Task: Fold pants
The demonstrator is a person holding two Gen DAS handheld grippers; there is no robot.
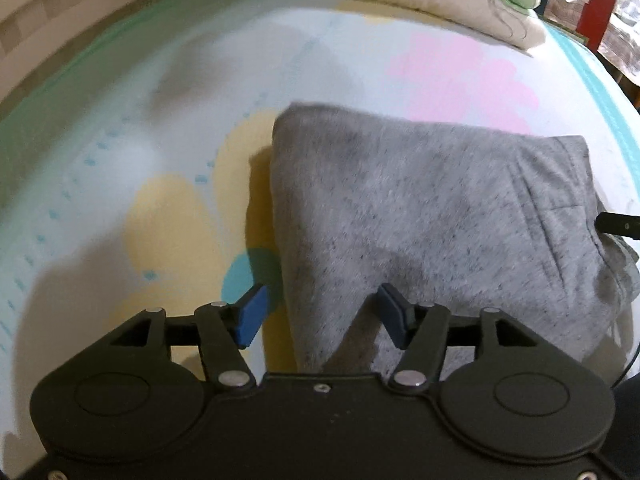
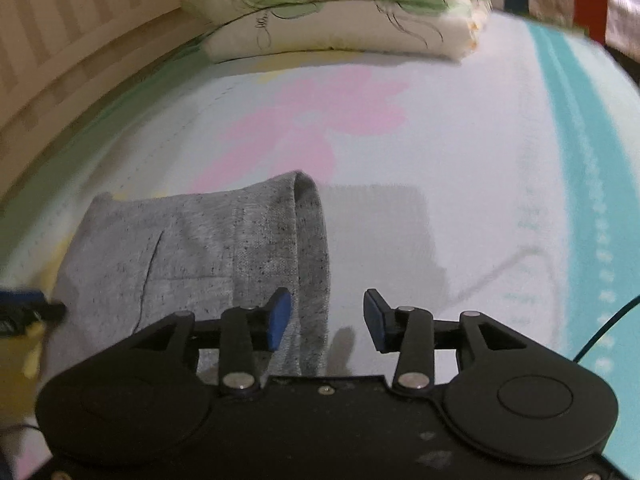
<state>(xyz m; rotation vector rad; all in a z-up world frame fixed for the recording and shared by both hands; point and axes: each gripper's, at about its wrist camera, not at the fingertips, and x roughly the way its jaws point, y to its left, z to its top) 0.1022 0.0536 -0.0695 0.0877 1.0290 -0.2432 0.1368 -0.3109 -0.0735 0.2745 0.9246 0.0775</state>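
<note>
both claws gape wide, holding nothing: left claw (image 1: 320, 316) over the near left edge of the pants (image 1: 432, 216), right claw (image 2: 326, 318) at their right fold. pants lie in a compact bundle on the bed (image 2: 460, 152). i judge folding near done; next, check edges, maybe tidy the loose right corner.

At the top of my frame a folded leaf-print quilt (image 2: 336, 12) lies on the pastel flower-print bed (image 2: 460, 160), beige striped wall (image 2: 60, 32) upper left.
</note>
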